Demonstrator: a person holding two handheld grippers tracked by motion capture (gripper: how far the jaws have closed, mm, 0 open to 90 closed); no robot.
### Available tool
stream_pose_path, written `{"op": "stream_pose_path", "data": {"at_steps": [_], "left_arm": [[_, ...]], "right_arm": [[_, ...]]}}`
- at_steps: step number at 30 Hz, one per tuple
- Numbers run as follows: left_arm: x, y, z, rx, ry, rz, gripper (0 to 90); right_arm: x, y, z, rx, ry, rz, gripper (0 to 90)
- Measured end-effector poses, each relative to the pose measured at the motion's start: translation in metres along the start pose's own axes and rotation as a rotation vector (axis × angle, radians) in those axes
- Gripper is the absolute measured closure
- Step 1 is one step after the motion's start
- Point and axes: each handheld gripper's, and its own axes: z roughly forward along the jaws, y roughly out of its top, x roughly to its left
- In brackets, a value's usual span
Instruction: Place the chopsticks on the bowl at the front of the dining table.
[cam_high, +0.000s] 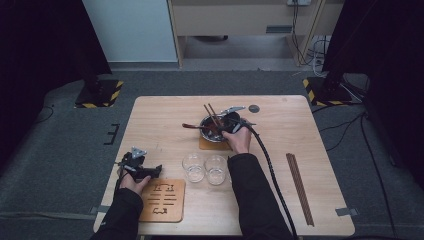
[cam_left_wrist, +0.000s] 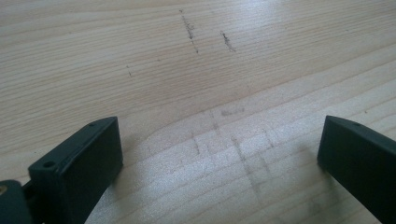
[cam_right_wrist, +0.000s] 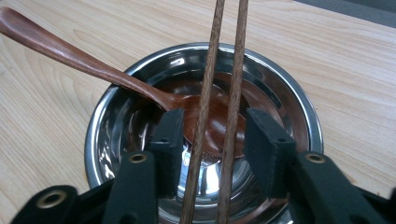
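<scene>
On the pale wooden table, both tongs gape: left empty, right loosely around chopsticks.

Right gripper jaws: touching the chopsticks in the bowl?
Apart. The right gripper view shows the right gripper with both chopsticks between its jaws, a clear gap at each side, above the steel bowl.

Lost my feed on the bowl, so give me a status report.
Right gripper open over steel bowl, fingers straddling two chopsticks, not pressing. Wooden spoon resting in bowl. Left gripper open, idle over table. Nothing blocking.
</scene>
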Motion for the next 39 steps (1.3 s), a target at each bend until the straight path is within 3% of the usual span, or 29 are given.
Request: {"op": "stream_pose_path", "data": {"at_steps": [8, 26, 30, 39], "left_arm": [[0.000, 0.000, 0.000, -0.001, 0.000, -0.001, 0.0], [0.000, 0.000, 0.000, -0.001, 0.000, -0.001, 0.0], [0.000, 0.000, 0.000, -0.001, 0.000, -0.001, 0.0], [0.000, 0.000, 0.000, -0.001, 0.000, -0.001, 0.0]], "right_arm": [[0.001, 0.000, 0.000, 0.022, -0.020, -0.009, 76.5], [-0.007, -0.005, -0.003, 0.006, -0.091, 0.074, 78.2], [-0.008, -0.005, -0.003, 0.005, -0.076, 0.079, 74.4], [-0.010, 0.000, -0.016, -0.048, -0.076, 0.086, 55.3]]}}
